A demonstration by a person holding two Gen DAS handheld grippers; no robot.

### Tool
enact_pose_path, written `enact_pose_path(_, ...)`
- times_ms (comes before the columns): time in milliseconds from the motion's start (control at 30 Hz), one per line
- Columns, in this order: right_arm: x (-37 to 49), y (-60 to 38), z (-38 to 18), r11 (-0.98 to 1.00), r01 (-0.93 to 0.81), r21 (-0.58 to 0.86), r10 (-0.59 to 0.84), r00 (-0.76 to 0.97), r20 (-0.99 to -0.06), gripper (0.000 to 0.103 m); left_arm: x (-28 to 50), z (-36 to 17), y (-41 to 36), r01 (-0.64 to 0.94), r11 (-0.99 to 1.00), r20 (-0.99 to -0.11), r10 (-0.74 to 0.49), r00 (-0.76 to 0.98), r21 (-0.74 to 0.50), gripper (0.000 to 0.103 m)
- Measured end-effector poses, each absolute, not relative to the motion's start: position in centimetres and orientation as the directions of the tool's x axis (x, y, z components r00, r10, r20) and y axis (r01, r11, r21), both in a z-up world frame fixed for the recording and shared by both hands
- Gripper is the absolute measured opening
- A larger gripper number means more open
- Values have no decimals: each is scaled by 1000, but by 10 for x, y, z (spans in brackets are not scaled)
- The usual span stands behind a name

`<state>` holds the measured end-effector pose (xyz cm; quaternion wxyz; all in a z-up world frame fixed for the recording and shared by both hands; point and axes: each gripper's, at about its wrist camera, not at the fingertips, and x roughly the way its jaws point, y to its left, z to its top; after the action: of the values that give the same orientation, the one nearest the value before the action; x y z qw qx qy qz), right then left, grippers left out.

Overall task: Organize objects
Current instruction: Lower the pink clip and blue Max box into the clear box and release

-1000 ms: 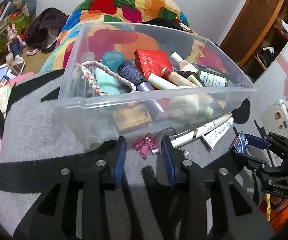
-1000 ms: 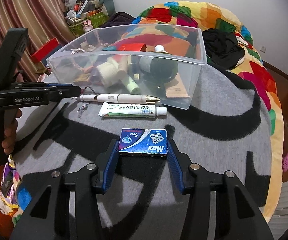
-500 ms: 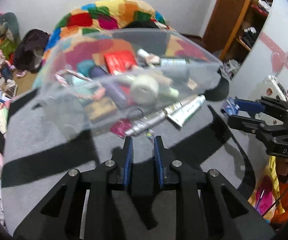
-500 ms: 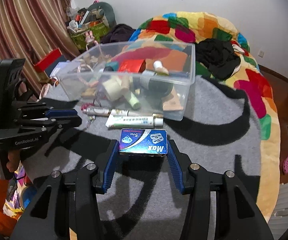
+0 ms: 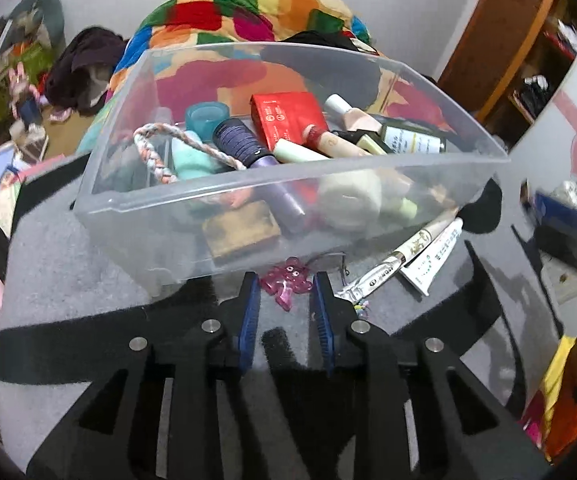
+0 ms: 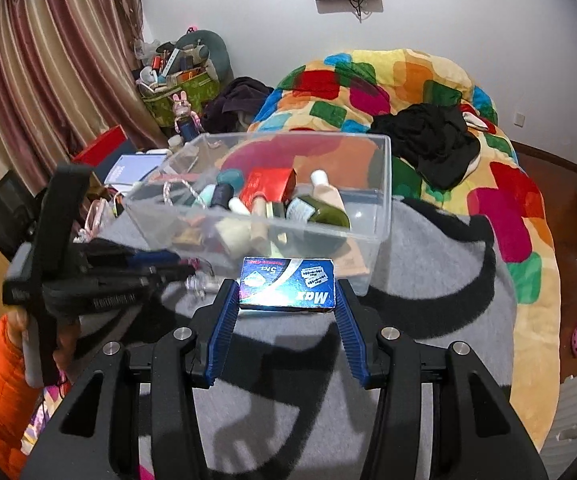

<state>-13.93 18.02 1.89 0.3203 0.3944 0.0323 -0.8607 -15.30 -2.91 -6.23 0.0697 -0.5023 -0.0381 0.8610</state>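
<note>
The razor-blade box [image 6: 287,285] is a small flat carton, blue and glossy, and it sits clamped by its two short ends between the pads of the right gripper [image 6: 287,308], held level above the grey blanket [image 6: 428,280] and just in front of the clear plastic bin [image 6: 382,216]. It looks light and fairly stiff, though thin card like this would likely dent under a hard squeeze, and the shiny print may be slippery; taking it across the short ends, as here, seems the sound hold.

The bin is already crowded with tubes, a red box [image 5: 288,118], a dark green bottle [image 6: 320,216] and a braided cord [image 5: 156,156], so the carton would probably have to go in over the near wall onto that pile.

The left gripper [image 5: 284,300] is parted and holds nothing; its fingers straddle a pink plastic charm [image 5: 286,282] lying on the blanket against the bin's wall. That piece looks hard, tiny and irregular, best pinched across its widest part. Two tubes [image 5: 416,258] lie just beside it.
</note>
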Motion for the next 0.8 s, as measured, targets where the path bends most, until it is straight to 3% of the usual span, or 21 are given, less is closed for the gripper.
enact_pose_path(333,-165,156,41,-810,555,189,-522,-536,-664,45,-153,-67,-14,-131,-991,-855,100,-509,-38,27)
enact_pose_path(800,-197,136,24,-839,513,180,-469,-515,-718,45,-116,-12,-27,-143,-983,-748,178,-639,-112,27)
